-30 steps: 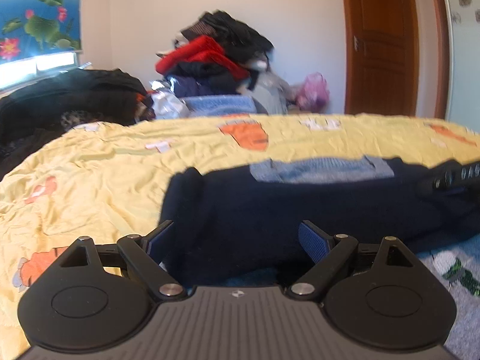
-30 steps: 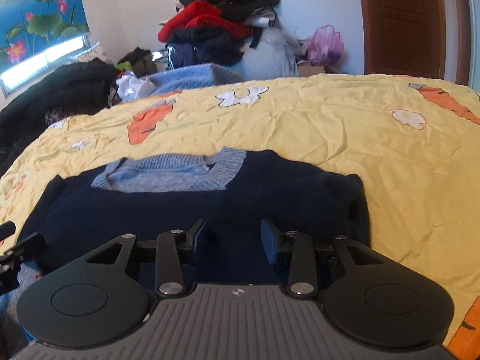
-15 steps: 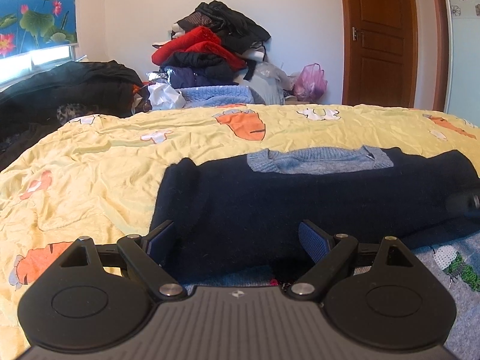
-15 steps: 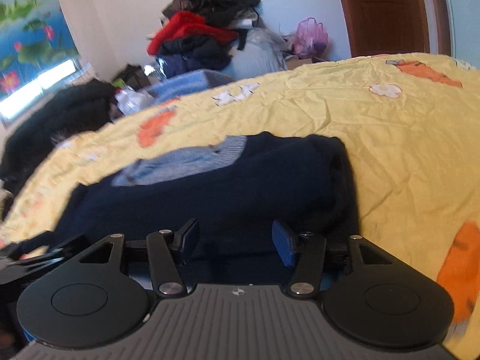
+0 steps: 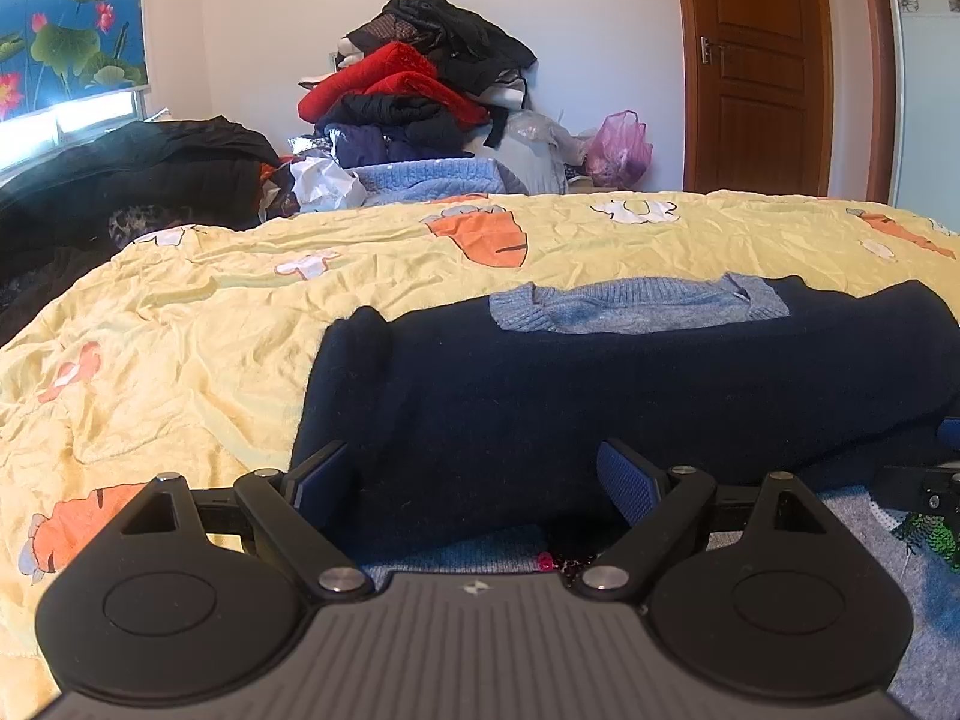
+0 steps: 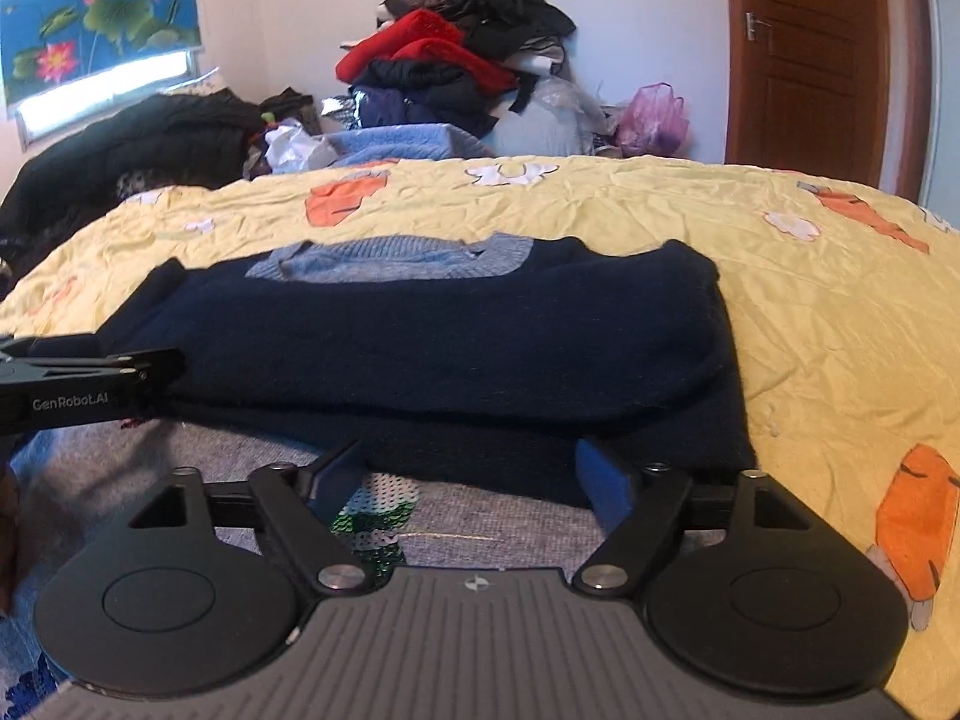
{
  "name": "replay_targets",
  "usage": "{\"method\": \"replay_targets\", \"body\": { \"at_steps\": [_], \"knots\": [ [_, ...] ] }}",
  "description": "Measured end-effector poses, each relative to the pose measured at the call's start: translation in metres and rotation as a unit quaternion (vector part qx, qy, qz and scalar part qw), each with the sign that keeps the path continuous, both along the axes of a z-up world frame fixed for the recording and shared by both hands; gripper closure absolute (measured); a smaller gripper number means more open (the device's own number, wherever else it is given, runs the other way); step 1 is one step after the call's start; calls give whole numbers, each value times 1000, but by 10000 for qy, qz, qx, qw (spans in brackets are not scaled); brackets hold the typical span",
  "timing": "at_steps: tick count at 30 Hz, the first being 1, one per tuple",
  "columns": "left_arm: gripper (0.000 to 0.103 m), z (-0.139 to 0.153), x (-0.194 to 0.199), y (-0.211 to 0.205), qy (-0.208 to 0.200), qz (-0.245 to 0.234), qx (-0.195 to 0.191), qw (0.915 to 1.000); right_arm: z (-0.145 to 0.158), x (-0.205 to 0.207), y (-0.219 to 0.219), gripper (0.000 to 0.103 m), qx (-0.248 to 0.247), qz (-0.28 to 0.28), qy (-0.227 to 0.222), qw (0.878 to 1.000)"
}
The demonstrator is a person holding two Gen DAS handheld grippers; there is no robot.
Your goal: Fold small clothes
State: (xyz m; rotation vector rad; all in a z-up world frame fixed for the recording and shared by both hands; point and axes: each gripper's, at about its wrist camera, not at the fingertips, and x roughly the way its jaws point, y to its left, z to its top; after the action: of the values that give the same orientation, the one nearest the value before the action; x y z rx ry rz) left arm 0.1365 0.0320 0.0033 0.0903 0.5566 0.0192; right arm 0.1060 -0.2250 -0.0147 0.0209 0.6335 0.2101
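Navy knit fills the middle of both views: a small dark blue sweater with a light blue collar lies on the yellow carrot-print bedspread, its body folded over so a thick doubled edge faces the cameras. Beneath its near edge lies a grey-blue garment with green sequins, spread toward the cameras.

The left claw hovers at the sweater's near left corner, its blue-padded fingers spread wide with only the dark fabric edge seen beyond them; nothing is pinched. The right claw sits at the near right part of the sweater, over the sequinned cloth; its jaws are opening and the pads press on nothing, though the sweater's lower edge lies just ahead of the gap. In the right wrist view the left claw's black body enters from the left edge, beside the sweater's left end.

Behind the bed stands a heap of clothes in red, black and blue, with a pink plastic bag beside it and a brown wooden door to the right. A lotus-print blind hangs at the left.
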Motion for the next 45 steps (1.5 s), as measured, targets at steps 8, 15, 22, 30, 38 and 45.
{"method": "replay_targets", "body": {
  "at_steps": [8, 15, 22, 30, 38, 45],
  "knots": [
    [13, 1, -3, 2, -95, 36, -40, 9999, 4, -15, 3, 20, -214, -338, -27, 9992],
    [13, 1, -2, -3, -35, 9, 119, 9999, -3, -35, -1, 9, -202, -612, 118, 9979],
    [13, 9, -27, -3, 339, -118, -63, 9993, -4, -30, 6, 2, -379, -538, 198, 9976],
    [9, -6, -55, 2, 776, -301, -223, 9963, -2, -33, 4, 2, -409, -564, 212, 9973],
    [3, -7, -51, 5, 840, -269, -279, 9957, 1, -83, -7, 0, -249, -494, 384, 9977],
    [3, -1, -86, 5, 1020, -244, -345, 9939, -2, -85, 2, 0, -471, -586, 265, 9968]
  ]
}}
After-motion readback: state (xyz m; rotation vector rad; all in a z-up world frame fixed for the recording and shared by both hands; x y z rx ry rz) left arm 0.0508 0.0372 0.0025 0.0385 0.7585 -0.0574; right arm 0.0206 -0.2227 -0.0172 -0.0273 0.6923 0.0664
